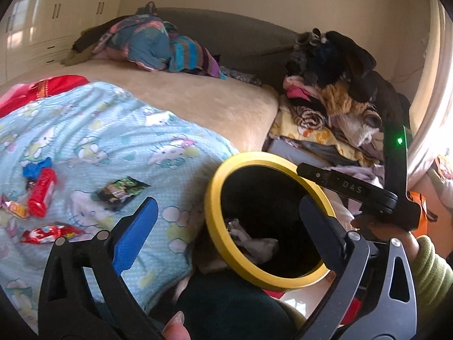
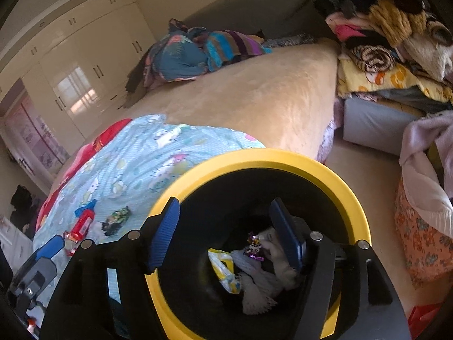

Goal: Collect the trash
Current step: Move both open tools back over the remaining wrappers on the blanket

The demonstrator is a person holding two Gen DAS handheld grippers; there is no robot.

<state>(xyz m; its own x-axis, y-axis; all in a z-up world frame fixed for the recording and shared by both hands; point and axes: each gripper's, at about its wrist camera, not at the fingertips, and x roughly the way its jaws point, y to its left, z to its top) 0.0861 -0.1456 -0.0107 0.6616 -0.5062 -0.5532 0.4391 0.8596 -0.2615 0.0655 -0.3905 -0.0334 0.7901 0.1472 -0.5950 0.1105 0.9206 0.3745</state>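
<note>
Wrappers [image 1: 51,233] on blanket [image 1: 119,130] beside yellow-rimmed bin [image 1: 211,198]

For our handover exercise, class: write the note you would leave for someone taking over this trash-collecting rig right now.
Left gripper: open, empty, beside the bin.
Right gripper: open, empty, above the bin mouth.
Yellow-rimmed bin: beside the bed; already holds a yellow wrapper, a purple wrapper and crumpled white tissue.
Left on the blue blanket: red tube, dark green packet, red wrapper, small orange wrapper.
</note>
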